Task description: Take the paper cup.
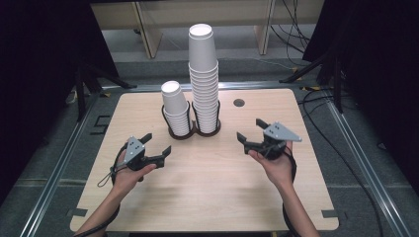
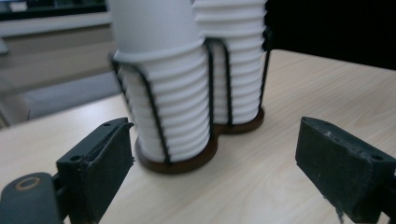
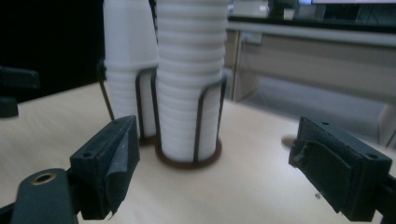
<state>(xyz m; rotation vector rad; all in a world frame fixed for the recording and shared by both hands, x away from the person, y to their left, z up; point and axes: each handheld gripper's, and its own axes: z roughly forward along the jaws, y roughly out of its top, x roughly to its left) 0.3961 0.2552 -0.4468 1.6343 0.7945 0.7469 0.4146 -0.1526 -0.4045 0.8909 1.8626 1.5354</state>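
short stack: inverted paper cups in the left ring of the double wire holder, far centre of the table
tall stack: right ring, touching the short one's side
stack axis: vertical, so likely a side-on grab at the top cup
left gripper: jaws spread, empty; short stack at its 1 o'clock, near
right gripper: jaws spread, empty; tall stack at its 10 o'clock, near
nearer: left to the short stack, right to the tall stack; gaps look about equal
left gripper view: short stack dead ahead between the jaws
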